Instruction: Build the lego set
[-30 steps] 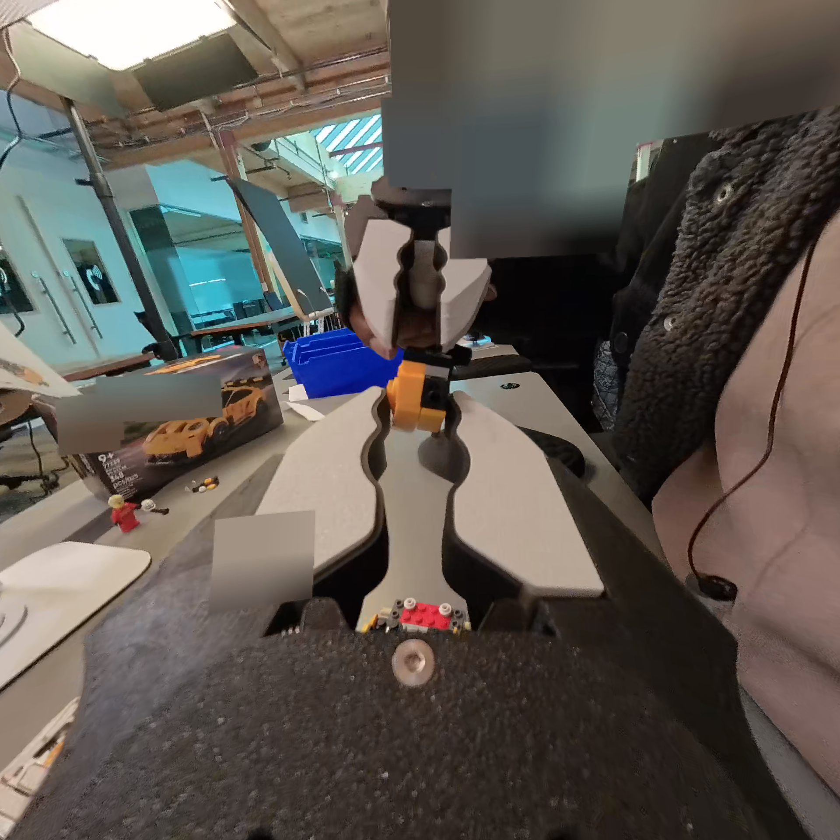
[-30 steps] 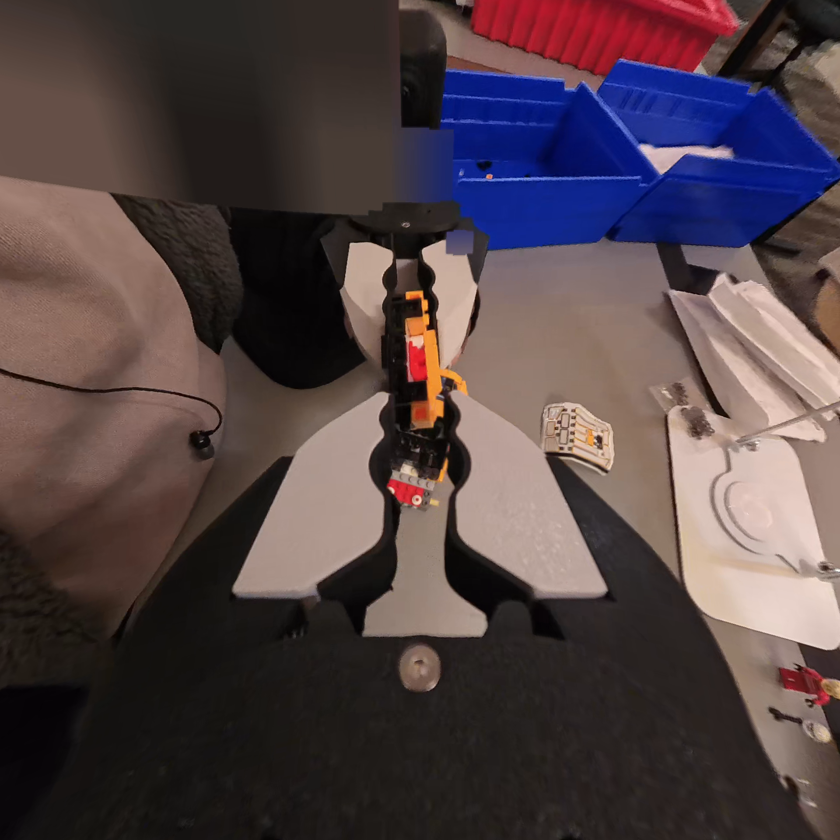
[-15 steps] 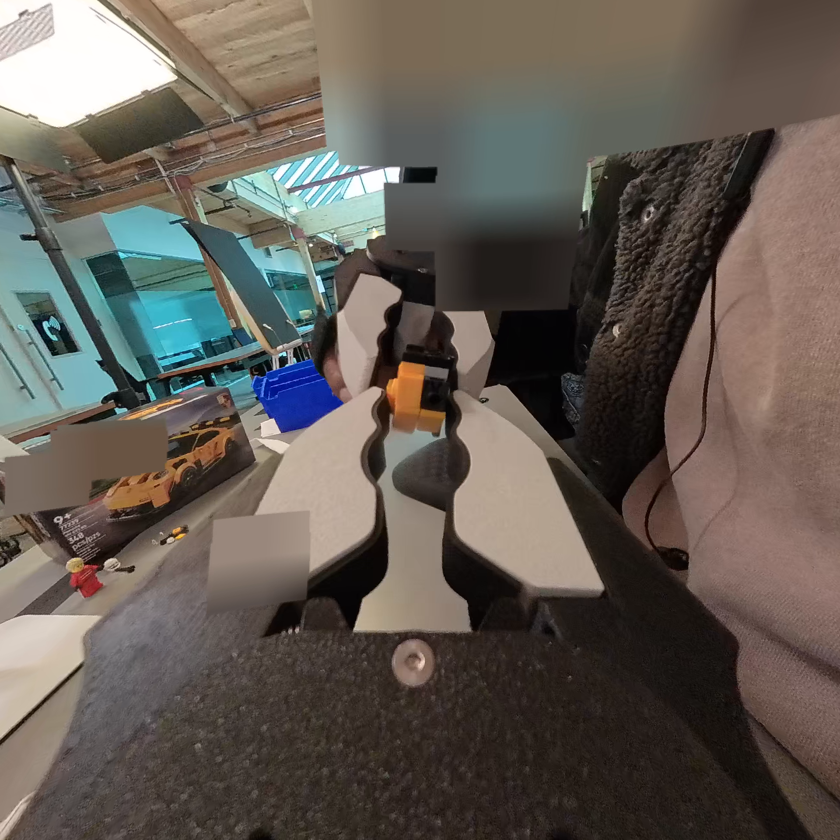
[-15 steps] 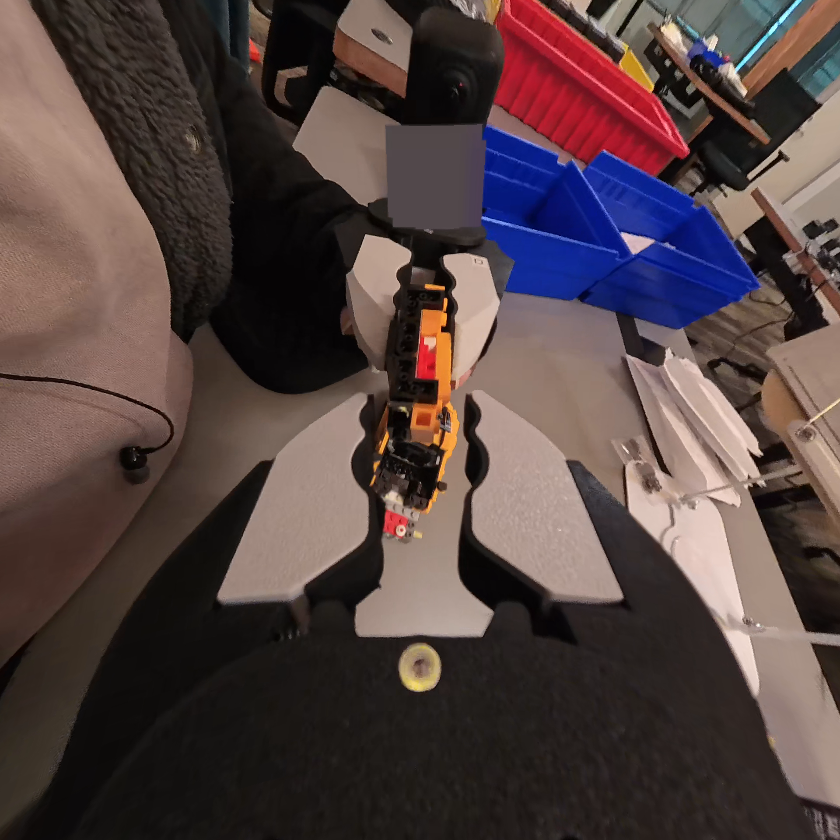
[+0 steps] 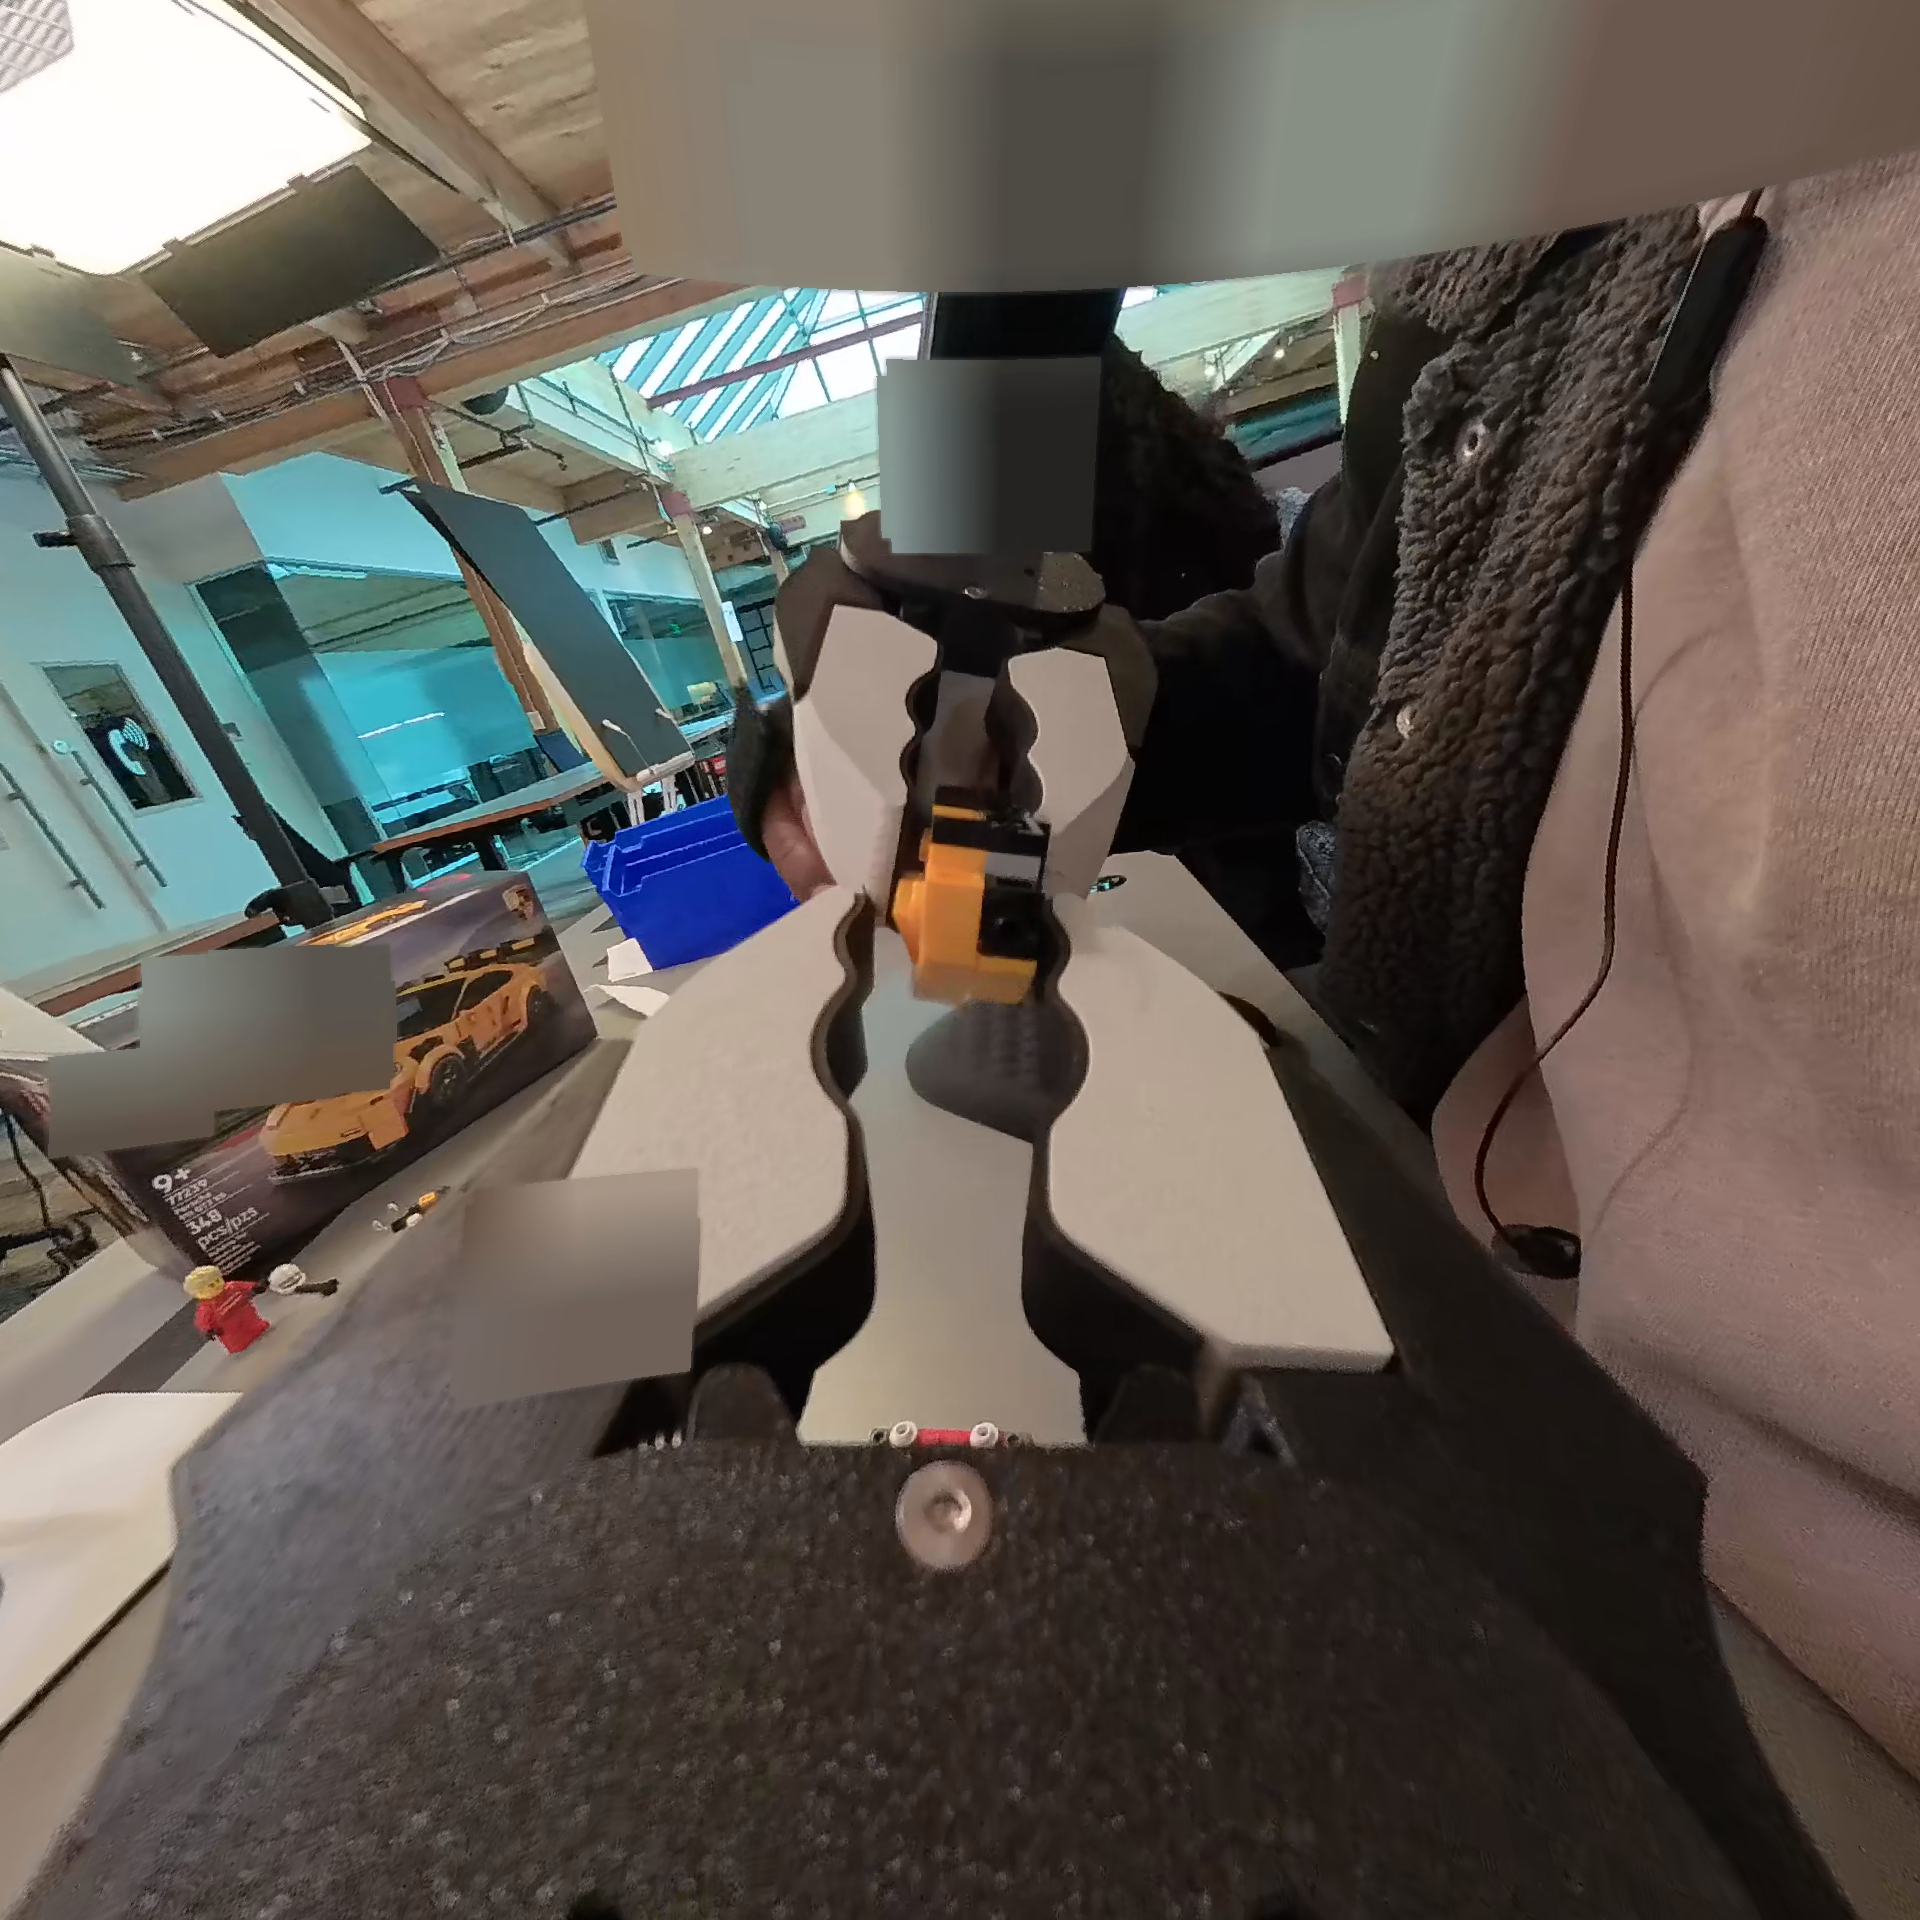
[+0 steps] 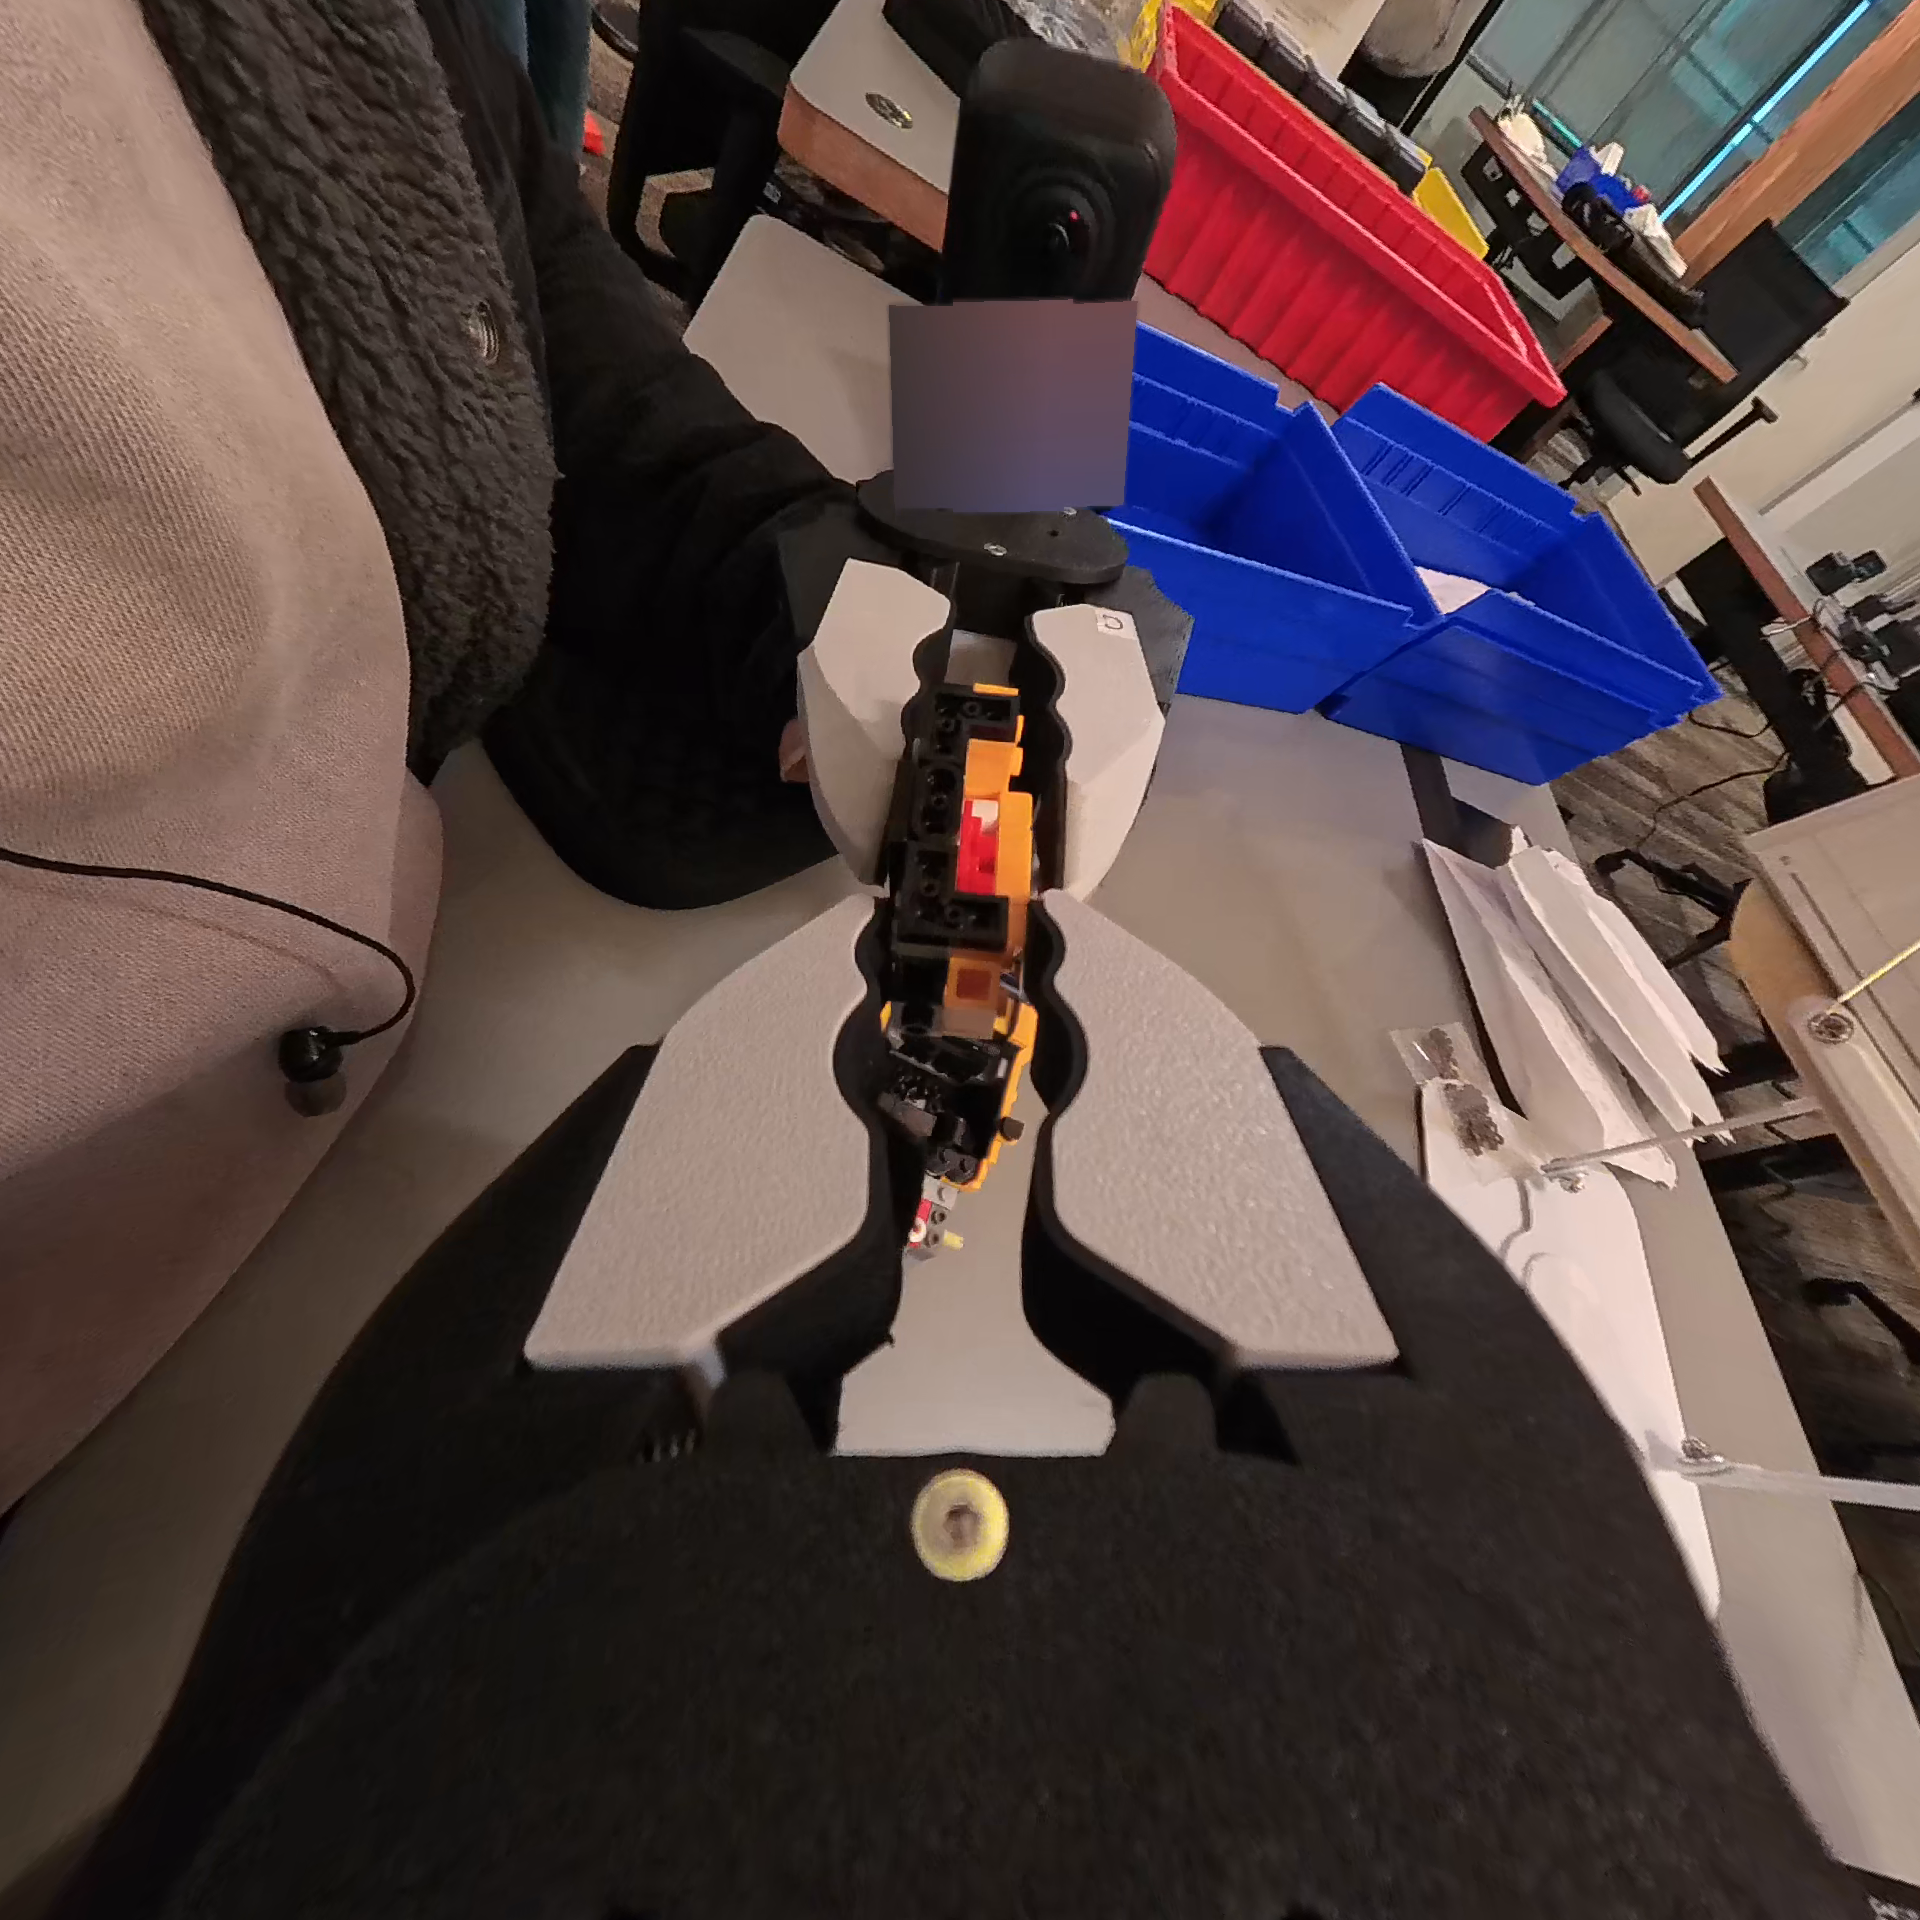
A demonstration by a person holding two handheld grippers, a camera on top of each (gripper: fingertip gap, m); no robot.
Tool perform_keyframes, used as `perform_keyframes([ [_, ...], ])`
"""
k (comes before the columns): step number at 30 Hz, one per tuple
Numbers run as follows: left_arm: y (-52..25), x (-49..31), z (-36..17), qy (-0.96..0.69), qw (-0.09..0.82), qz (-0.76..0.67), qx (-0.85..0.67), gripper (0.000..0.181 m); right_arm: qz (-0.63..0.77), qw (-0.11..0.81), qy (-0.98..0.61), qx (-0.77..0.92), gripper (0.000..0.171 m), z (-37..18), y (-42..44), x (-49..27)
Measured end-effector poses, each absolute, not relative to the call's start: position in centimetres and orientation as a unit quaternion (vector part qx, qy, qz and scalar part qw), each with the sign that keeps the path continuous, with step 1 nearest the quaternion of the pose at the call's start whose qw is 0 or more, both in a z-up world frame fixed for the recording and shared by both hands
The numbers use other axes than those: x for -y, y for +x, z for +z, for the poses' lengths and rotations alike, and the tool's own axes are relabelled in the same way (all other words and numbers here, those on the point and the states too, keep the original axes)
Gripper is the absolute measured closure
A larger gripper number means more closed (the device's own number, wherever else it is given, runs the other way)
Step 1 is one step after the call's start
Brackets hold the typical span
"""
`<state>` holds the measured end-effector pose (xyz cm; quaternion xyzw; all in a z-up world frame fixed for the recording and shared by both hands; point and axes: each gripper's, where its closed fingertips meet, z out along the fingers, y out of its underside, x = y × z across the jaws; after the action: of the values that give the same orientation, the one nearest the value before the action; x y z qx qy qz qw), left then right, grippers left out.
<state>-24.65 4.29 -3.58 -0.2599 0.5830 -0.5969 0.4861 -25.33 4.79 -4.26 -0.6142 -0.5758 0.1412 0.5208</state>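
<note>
A partly built orange and black Lego car (image 6: 961,935) with red parts is held in the air between my two grippers, which face each other tip to tip. My right gripper (image 6: 956,920) is shut on its near end. My left gripper (image 6: 971,769) shows beyond it, closed on the far end. In the left wrist view my left gripper (image 5: 961,925) grips the orange and black end of the car (image 5: 966,914), with the right gripper (image 5: 966,748) right behind it. The car's middle is hidden by the fingers.
A person's torso in a pink top and dark fleece (image 6: 260,520) is close on one side. The Lego box (image 5: 416,1049) and a red minifigure (image 5: 229,1314) stand on the grey table. Blue bins (image 6: 1403,582), a red bin (image 6: 1330,208), paper bags (image 6: 1558,987) and a white tray (image 6: 1558,1309) lie beyond. The grippers are tip to tip, or close to it.
Both grippers have tilted and lifted together with the car still between them. The car has turned slightly, so its black underside now faces the right wrist view.
</note>
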Motion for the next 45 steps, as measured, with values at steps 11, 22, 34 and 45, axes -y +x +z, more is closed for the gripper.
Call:
perform_keyframes([
  [11,-24.3,-4.6,-4.2,-0.272,0.481,-0.586,-0.592,0.157,0.141,0.522,-0.626,0.562,0.147,-4.8,-24.9,-5.2],
  [22,-22.7,-6.2,-7.1,-0.351,0.45,-0.538,-0.62,0.154,0.171,0.44,-0.727,0.499,0.147,-7.9,-22.7,-6.3],
  [34,-22.4,-6.8,-6.9,-0.441,0.294,-0.659,-0.534,0.156,0.283,0.407,-0.774,0.394,0.146,-6.8,-22.6,-7.1],
  [45,-22.5,-7.2,-6.6,-0.439,0.271,-0.692,-0.504,0.156,0.31,0.502,-0.737,0.329,0.145,-6.8,-23.0,-7.7],
])
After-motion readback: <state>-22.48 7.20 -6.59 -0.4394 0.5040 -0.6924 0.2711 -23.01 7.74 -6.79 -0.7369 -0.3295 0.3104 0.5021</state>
